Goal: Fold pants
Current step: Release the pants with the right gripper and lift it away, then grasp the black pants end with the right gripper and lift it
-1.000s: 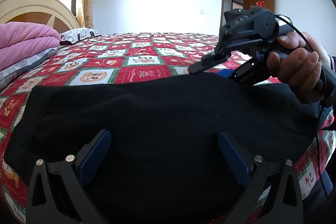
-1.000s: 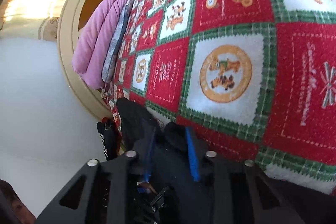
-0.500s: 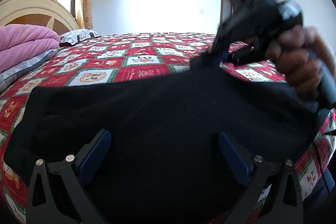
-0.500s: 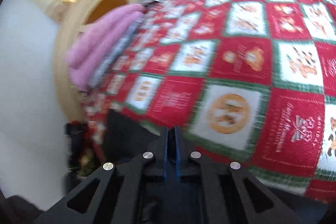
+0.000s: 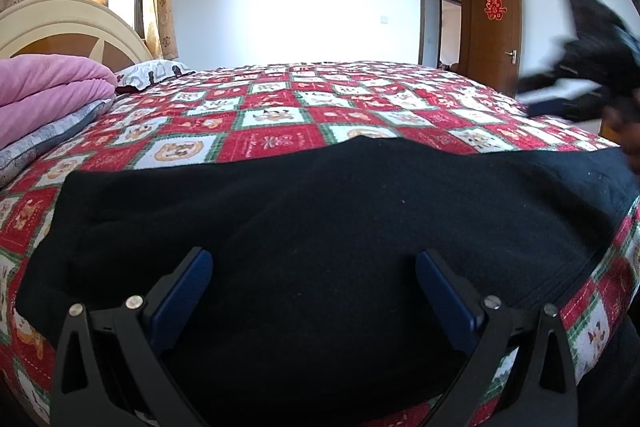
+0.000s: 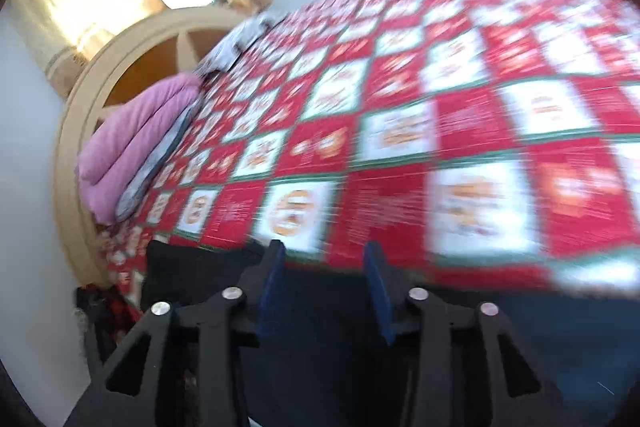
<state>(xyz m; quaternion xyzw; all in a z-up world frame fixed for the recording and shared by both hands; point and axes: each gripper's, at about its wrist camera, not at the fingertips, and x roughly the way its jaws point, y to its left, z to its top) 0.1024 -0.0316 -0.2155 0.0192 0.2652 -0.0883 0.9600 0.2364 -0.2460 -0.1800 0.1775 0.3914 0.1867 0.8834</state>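
While the black pants (image 5: 320,227) lie flat on the bed (image 5: 280,115), the left gripper (image 5: 312,267) hovers wide open above them; the right gripper (image 6: 324,259) is opening, nothing between its fingers.

The pants (image 5: 320,219) lie across the near edge of the bedspread (image 5: 280,115), folded blankets (image 5: 48,95) far left by the headboard (image 5: 68,27)

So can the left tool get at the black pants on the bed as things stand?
Probably yes. The left tool is open, right above the black fabric pants spread flat on the red patchwork quilt; nothing lies between them, and the right tool is off to the side.
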